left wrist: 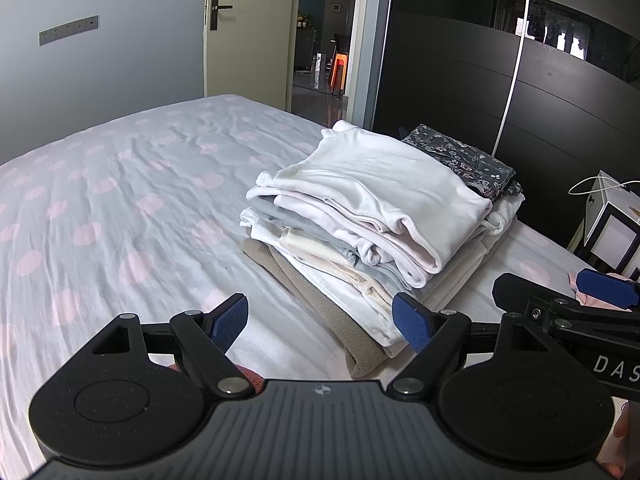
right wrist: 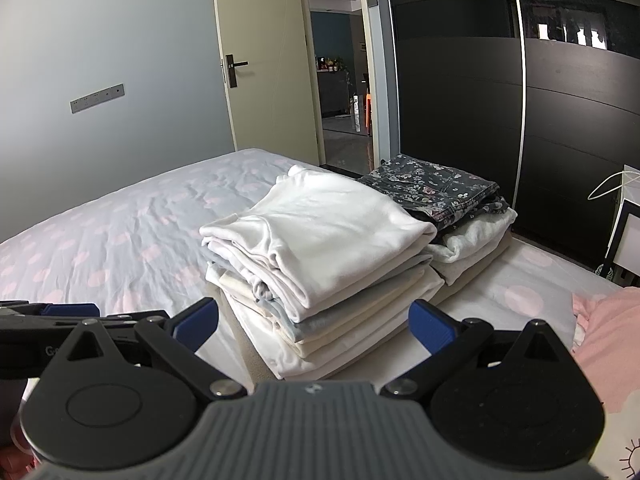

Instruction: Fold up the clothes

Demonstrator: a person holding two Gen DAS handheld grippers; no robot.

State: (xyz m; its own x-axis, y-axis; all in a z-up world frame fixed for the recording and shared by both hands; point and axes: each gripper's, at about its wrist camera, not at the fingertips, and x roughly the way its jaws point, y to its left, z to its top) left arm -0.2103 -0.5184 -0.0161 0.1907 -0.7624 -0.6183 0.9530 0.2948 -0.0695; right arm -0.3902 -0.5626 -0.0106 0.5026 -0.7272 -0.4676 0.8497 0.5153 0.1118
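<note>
A stack of folded clothes (left wrist: 360, 216) lies on the bed, white garments on top and a brown one at the bottom. It also shows in the right wrist view (right wrist: 320, 248). A second folded pile topped by a dark floral garment (right wrist: 436, 192) sits just behind it. My left gripper (left wrist: 320, 324) is open and empty, just in front of the stack. My right gripper (right wrist: 314, 322) is open and empty, also just before the stack. A pink garment (right wrist: 600, 332) lies unfolded at the right.
The bed has a grey sheet with pink dots (left wrist: 120, 200). A dark wardrobe (left wrist: 460, 80) stands behind the piles, an open door (left wrist: 248, 32) at the back. A white bedside unit (left wrist: 616, 224) stands at the right.
</note>
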